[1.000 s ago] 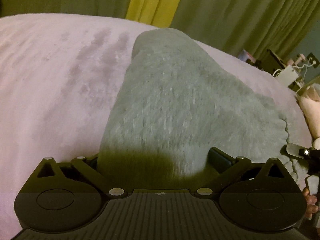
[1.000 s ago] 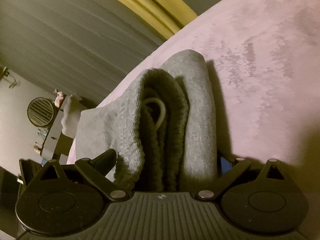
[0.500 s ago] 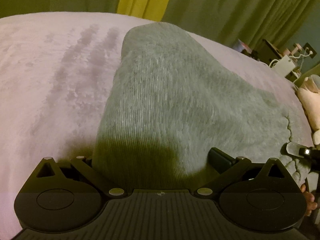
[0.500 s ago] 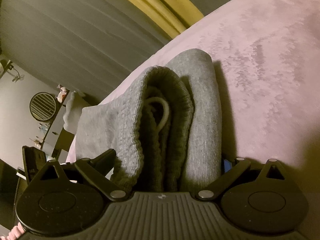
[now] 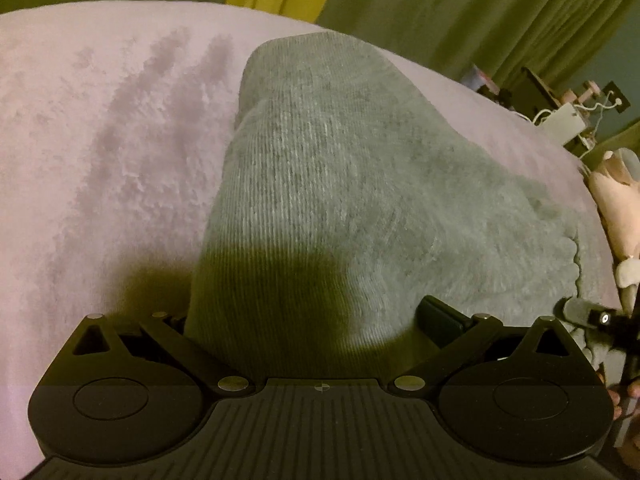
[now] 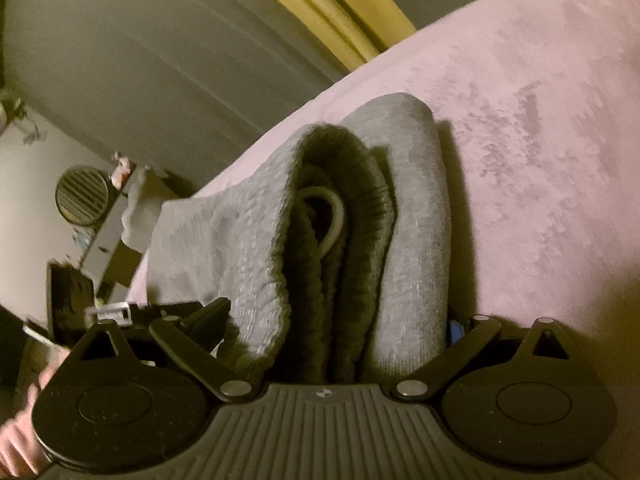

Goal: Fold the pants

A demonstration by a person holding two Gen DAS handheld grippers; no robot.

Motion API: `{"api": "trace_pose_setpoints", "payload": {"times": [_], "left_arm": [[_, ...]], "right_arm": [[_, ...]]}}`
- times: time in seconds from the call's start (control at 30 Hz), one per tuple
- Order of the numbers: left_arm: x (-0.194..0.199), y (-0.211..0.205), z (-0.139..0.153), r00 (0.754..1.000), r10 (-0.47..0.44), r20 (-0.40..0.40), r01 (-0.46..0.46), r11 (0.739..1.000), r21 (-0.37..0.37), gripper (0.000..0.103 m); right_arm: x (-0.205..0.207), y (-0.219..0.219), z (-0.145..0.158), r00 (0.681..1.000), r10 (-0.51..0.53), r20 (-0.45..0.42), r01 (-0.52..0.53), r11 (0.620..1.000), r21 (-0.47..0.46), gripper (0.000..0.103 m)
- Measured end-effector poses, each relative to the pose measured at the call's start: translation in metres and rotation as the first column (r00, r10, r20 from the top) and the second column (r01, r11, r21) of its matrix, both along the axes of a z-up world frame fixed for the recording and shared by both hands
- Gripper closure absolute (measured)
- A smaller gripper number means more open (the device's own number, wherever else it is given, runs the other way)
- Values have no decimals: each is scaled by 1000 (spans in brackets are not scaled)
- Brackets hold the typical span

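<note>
On the pink plush bed cover (image 5: 100,160), the grey pants (image 5: 340,184) lie bundled and running away toward the far green curtains (image 5: 460,20), with both tools biting into the near end. Left gripper (image 5: 308,320) is clamped on the smooth folded leg fabric, cloth filling the whole gap between its jaws. Right gripper (image 6: 336,320) is clamped too, on the thick stack at the waistband (image 6: 320,208), several layers plus the pale drawstring loop (image 6: 332,216) peeking out of the middle.

Now the risk, as I read it: that right-hand stack is fat and ribbed, and the outer layer on the left side flares loose, so a quick pull could let one layer slide out and the fold would fan open. The drawstring could also snag or drag free. And the plush cover grips the knit, so dragging low may bunch the underside instead of carrying it.

Compared with a second ago, the left view has crept closer and lower, the pants filling more of it and the finger-streaks in the cover shifted right. On the right, the view has tipped and the other tool (image 6: 116,314) has come into sight at near left, with a hand (image 6: 24,432) beneath it. Both clamps hold unchanged.
</note>
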State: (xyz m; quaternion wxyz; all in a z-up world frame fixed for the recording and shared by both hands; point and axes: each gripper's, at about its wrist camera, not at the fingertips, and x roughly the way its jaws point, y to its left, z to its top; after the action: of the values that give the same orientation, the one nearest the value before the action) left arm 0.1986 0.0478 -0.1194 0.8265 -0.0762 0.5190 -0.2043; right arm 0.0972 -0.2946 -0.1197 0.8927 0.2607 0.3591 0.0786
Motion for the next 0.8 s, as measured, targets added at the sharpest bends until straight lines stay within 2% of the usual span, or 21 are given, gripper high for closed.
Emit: {"api": "trace_pose_setpoints", "payload": {"times": [0.13,0.17,0.23,0.3,0.43,0.6,0.77,0.8], "left_arm": [[-1,-2,0,1000,-3,9,2,1000,10,0],[-1,-2,0,1000,-1,13,1,1000,12,0],[-4,-5,0,1000,1,28,-1,1000,17,0],[-7,-8,1,999,-4,39,3,1000,17,0],[-5,-12,1,999,-26,45,25,999,27,0],[5,-19,1,999,-27,43,26,999,32,0],[1,-54,2,994,-50,102,33,986,166,0],[0,-57,3,993,-47,105,28,985,173,2]], "right_arm": [[0,11,3,1000,6,3,-6,997,-71,6],[-1,13,4,1000,7,6,-7,996,-88,10],[-2,13,5,1000,7,15,-6,996,-87,23],[-2,8,5,1000,6,14,-5,999,-52,27],[2,-3,1,1000,19,-2,-19,1000,10,24],[13,-7,-2,999,48,-3,-47,997,59,5],[15,-2,-2,999,53,11,-53,998,22,7],[13,-2,-1,999,35,14,-35,999,12,19]]}}
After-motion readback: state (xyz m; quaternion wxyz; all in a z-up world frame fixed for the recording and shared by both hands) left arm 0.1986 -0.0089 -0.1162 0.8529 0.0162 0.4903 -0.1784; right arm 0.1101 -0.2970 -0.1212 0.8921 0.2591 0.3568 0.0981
